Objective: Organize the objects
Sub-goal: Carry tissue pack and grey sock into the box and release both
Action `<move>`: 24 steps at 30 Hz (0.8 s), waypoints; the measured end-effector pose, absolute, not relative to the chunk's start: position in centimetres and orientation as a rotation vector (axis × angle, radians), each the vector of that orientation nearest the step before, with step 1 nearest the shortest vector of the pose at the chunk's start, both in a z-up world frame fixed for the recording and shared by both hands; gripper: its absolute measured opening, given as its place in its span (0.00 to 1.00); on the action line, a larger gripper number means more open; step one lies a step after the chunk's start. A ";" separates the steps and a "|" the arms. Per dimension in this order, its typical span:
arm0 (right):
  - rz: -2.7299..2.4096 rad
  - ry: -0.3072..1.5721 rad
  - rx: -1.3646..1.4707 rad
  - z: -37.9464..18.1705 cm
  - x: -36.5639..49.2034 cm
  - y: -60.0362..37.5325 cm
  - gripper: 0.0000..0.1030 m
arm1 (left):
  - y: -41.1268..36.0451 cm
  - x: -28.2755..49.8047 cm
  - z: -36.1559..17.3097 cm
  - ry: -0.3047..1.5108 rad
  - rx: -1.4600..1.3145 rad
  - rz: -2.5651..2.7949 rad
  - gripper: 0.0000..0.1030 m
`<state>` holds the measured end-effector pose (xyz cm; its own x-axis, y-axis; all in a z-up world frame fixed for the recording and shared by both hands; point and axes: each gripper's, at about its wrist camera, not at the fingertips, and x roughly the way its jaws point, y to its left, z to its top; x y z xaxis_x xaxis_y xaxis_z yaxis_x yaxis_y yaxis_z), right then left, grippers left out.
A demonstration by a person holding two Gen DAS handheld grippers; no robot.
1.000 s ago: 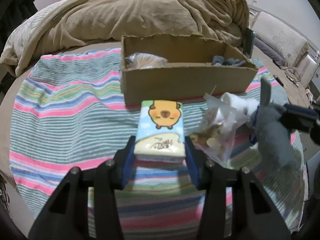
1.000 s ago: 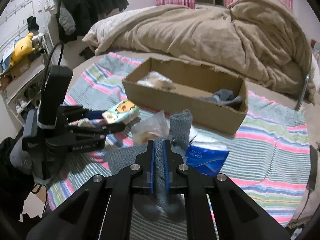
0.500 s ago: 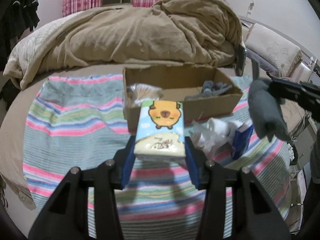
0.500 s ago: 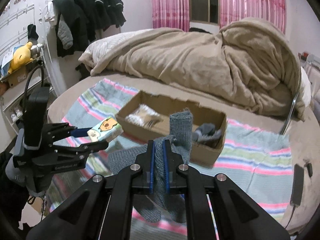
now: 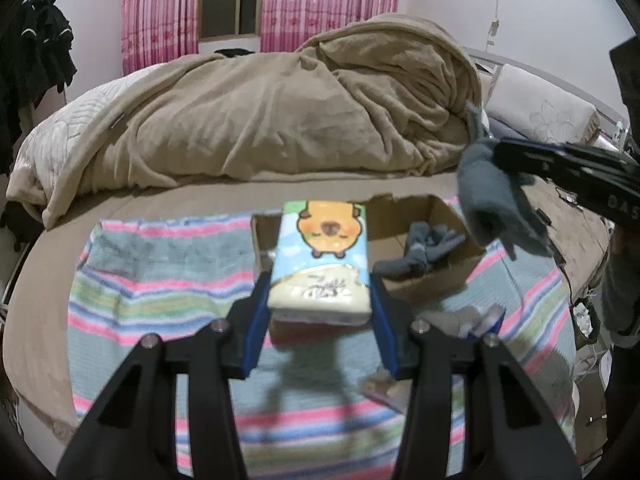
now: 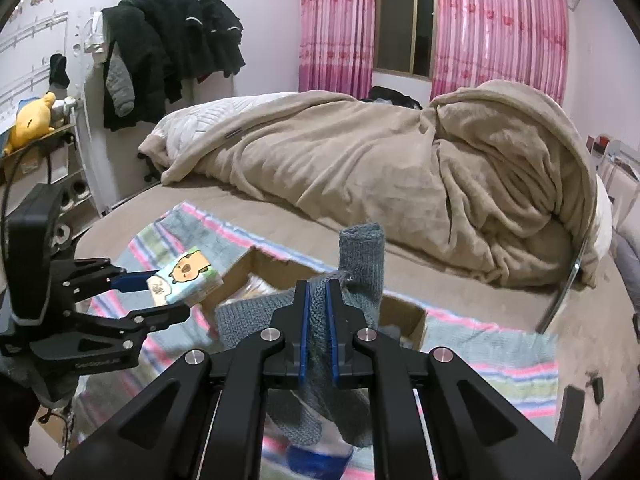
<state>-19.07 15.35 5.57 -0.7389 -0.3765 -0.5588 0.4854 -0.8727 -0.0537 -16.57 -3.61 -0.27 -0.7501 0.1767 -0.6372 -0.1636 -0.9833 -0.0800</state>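
The left gripper (image 5: 320, 300) held a tissue pack (image 5: 322, 264) clamped between its blue fingers (image 5: 256, 320), raised above the cardboard box (image 5: 436, 276) on the striped blanket (image 5: 160, 292). The pack showed a cartoon capybara; its script was unreadable. The right gripper (image 6: 318, 316) was pinched tight on a grey sock (image 6: 360, 268), hanging over the box beside socks (image 5: 416, 252) inside.

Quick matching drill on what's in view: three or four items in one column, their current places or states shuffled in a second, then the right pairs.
1. tissue pack
2. grey sock
3. grey sock pair
4. yellow plush toy

A. lying inside the cardboard box
B. clamped in the left tongs
C. on a shelf by the wall
D. clamped in the right tongs

Pairs: 1-B, 2-D, 3-A, 4-C
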 end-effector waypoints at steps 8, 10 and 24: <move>-2.537 0.306 0.820 3.0 -23.2 13.8 0.08 | -3.7 -20.2 -1.6 -0.114 -1.016 2.706 0.46; -2.529 0.307 0.845 2.0 -24.2 13.5 0.08 | -3.4 -21.0 -2.1 -0.110 -1.026 2.700 0.46; -2.468 0.265 1.034 -5.3 -29.7 12.9 0.08 | -1.3 -25.8 -7.1 -0.126 -1.178 2.584 0.46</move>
